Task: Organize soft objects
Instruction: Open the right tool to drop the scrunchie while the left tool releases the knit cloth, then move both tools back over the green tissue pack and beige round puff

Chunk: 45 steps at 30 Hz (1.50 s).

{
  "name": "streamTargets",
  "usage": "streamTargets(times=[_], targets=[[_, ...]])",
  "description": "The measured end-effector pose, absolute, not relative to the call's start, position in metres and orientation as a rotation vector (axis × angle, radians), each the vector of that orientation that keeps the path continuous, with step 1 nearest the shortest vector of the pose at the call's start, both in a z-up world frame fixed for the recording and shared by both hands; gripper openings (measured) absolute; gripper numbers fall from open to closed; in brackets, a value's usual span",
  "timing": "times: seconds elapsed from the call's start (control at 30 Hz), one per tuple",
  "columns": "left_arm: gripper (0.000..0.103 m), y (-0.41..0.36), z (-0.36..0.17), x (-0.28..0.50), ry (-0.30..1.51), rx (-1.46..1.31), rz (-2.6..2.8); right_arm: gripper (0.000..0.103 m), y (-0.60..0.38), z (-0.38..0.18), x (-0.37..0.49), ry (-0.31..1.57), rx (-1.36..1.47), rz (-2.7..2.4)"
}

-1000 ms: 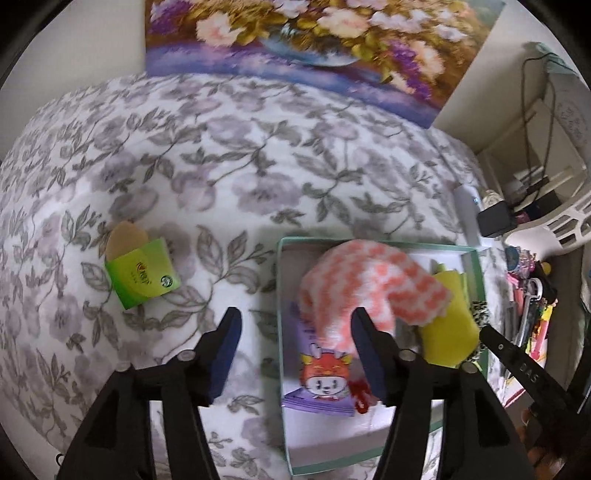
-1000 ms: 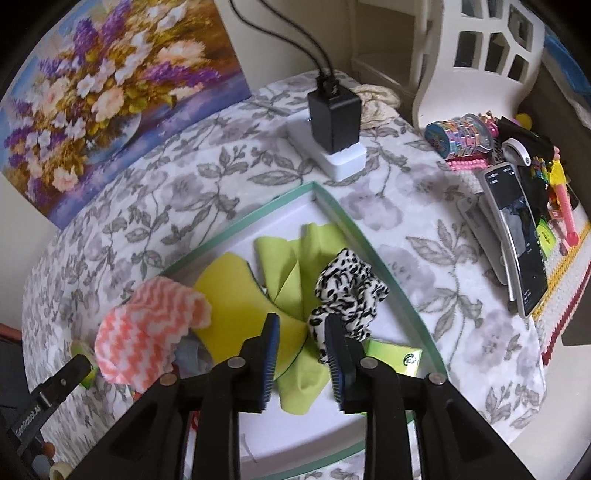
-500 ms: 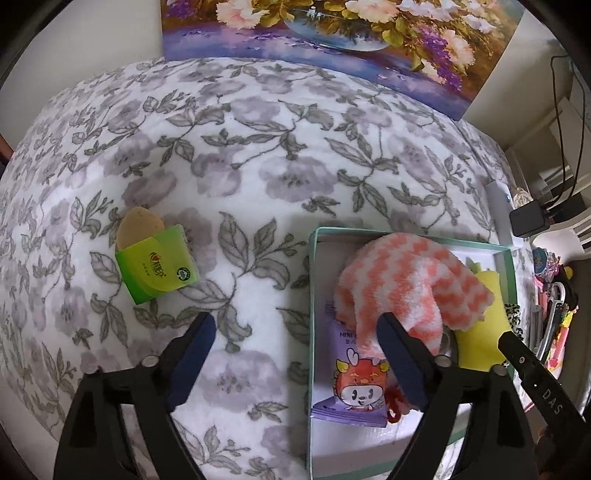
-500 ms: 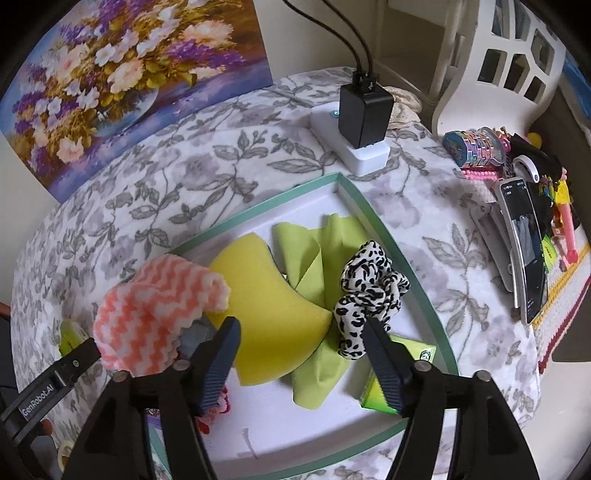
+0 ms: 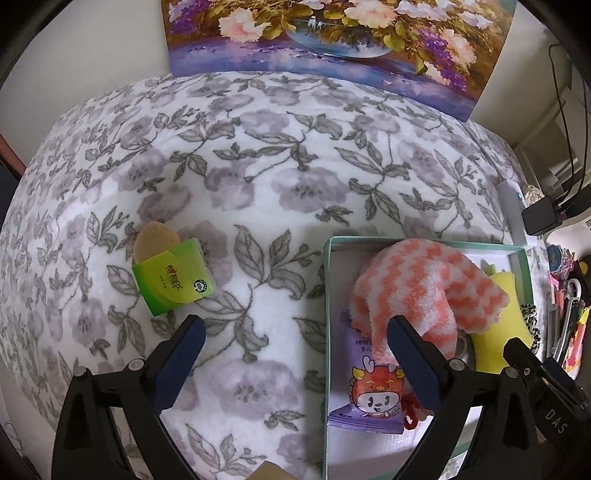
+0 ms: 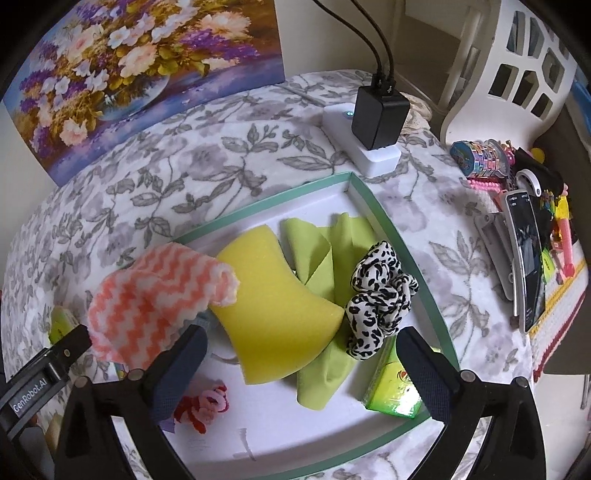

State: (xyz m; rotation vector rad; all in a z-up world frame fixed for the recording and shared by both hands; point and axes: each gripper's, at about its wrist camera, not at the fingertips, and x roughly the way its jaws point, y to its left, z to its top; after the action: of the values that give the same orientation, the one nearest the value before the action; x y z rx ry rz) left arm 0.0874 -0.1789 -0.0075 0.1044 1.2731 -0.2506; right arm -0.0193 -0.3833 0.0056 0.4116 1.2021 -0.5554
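A white box with a green rim (image 5: 327,295) (image 6: 373,206) sits on the flowered tablecloth. Inside lie an orange-and-white fluffy cloth (image 5: 417,280) (image 6: 155,291), a yellow sponge (image 6: 273,306), a green cloth (image 6: 317,251), a leopard-print scrunchie (image 6: 380,295), a purple packet (image 5: 365,387) and a green tissue pack (image 6: 391,387). My left gripper (image 5: 295,326) hangs over the box's left rim, jaws opening, nothing between them. My right gripper (image 6: 301,336) hovers above the sponge, jaws opening wide, pads touching nothing. Another green tissue pack (image 5: 171,282) lies on the tablecloth at the left beside a tan piece (image 5: 153,238).
A flower painting (image 5: 332,33) leans on the wall behind. A black charger on a white power strip (image 6: 369,140) stands just past the box. A phone (image 6: 528,258), trinkets and a white chair (image 6: 517,74) crowd the right edge.
Both pairs of jaws have spread wide. The right ones were narrow over the green cloth beside the scrunchie and now stand clear of it. The left view has shifted leftward.
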Motion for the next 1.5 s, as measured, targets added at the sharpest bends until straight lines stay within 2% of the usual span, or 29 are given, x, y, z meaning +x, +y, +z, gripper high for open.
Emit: streamTargets(times=[0.7,1.2,1.5], targets=[[0.099,-0.16,0.013,0.093,1.212,0.131,-0.218,0.103,-0.353,0.015,-0.011,1.175,0.398,-0.465],[0.099,-0.033,0.038,0.13,1.13,0.014,0.006,0.103,-0.262,0.032,0.029,1.116,0.339,-0.258],[0.099,0.004,0.021,0.151,1.15,-0.062,0.03,0.103,-0.21,0.031,0.065,1.105,0.319,-0.15]])
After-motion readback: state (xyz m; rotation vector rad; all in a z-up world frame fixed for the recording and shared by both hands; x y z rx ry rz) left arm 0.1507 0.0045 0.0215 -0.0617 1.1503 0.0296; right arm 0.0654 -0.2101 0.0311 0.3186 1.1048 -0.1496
